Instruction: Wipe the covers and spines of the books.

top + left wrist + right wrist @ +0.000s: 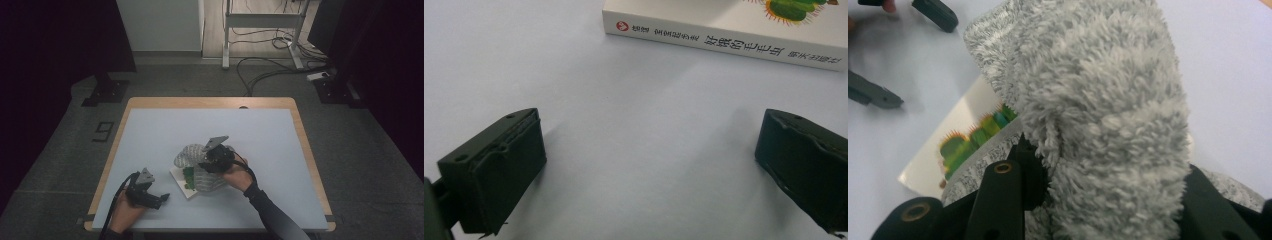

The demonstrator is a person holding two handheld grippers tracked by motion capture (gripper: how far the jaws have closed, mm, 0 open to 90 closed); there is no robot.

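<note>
A grey fluffy cloth [190,154] is bunched up over a white book [181,183] that has a green caterpillar picture on its cover. My right gripper [204,164] is shut on a fold of the cloth and holds it just above the book. In the right gripper view the cloth [1098,100] rises between the black jaws of my right gripper [1103,200], and the book [943,150] lies on the table under it. My left gripper [161,199] rests low at the front left, open and holding nothing. In its own view my left gripper [649,165] faces the book's spine [724,42].
A pale blue mat [150,135] covers the wooden table [210,102]. Beyond the far edge are a grey carpet, cables and a desk frame [260,30]. My left gripper [903,55] lies farther off in the right gripper view.
</note>
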